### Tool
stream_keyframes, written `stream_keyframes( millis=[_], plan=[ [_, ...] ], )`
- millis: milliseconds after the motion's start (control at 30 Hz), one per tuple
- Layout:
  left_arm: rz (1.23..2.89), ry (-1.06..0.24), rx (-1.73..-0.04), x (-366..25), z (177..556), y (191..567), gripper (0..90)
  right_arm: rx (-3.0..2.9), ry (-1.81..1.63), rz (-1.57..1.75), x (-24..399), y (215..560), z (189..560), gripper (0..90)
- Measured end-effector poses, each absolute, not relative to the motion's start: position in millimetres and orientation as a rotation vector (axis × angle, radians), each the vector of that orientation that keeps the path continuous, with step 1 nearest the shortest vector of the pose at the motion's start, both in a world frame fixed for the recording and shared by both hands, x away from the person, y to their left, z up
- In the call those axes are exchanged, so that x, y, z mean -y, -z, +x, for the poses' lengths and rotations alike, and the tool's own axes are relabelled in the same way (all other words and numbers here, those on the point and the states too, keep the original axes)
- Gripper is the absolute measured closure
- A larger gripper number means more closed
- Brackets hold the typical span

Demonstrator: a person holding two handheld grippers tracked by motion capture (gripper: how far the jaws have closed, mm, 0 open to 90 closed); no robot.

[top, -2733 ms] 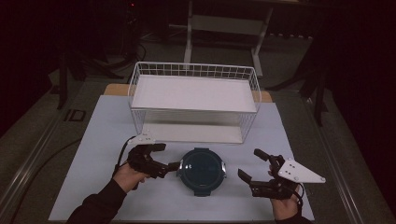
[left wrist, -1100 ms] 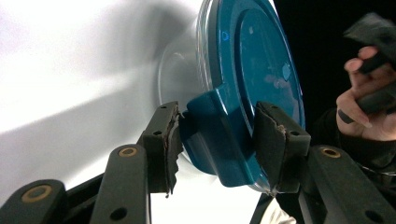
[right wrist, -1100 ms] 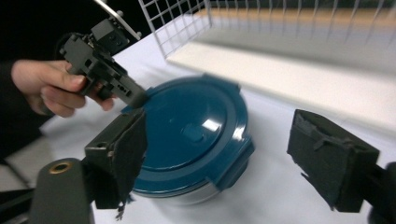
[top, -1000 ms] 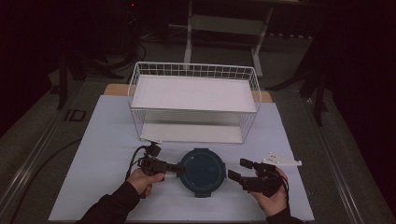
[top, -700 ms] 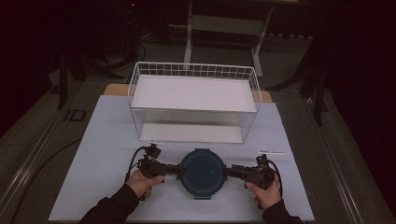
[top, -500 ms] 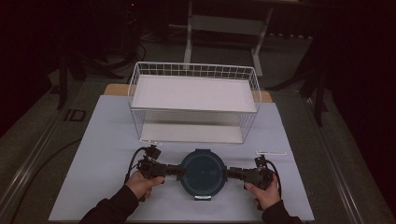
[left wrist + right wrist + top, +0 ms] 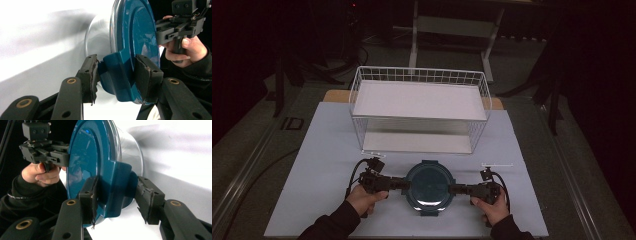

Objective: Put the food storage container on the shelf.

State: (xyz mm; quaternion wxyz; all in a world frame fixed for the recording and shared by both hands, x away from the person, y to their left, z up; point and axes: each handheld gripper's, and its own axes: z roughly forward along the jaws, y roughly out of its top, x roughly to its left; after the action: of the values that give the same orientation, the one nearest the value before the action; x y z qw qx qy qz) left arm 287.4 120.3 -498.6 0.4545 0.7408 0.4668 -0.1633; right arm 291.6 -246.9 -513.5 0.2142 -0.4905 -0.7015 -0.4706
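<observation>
A round clear container with a blue lid (image 7: 429, 185) stands on the white mat near the front edge. My left gripper (image 7: 404, 184) is shut on the lid's left latch tab (image 7: 117, 70), pads pressing both sides. My right gripper (image 7: 453, 189) has just been closing with the lid's right latch tab (image 7: 120, 185) between its jaws, and its pads now press on it. In the left gripper view the lid (image 7: 135, 32) stands on edge, with the right gripper (image 7: 180, 27) and a hand beyond it. In the right gripper view the left gripper (image 7: 42, 147) shows beyond the lid (image 7: 92, 157).
A white wire basket (image 7: 417, 118) with a white floor stands behind the container, mid-table. The white mat (image 7: 312, 165) covers the table, with bare stretches left and right of the hands. Dark floor and stand legs lie beyond the table.
My right gripper came down and in from the right to the container, and its jaws narrowed around the right tab. The left gripper stayed on the left tab.
</observation>
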Motion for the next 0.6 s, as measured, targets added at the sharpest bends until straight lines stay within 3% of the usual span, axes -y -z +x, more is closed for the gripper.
stream_keyframes(
  millis=[600],
  plan=[
    [1.824,0.318,-1.134,-119.0,269.2,494.3,56.1,2.018,1.316,-1.350,242.1,500.7,276.2,56.9]
  ],
)
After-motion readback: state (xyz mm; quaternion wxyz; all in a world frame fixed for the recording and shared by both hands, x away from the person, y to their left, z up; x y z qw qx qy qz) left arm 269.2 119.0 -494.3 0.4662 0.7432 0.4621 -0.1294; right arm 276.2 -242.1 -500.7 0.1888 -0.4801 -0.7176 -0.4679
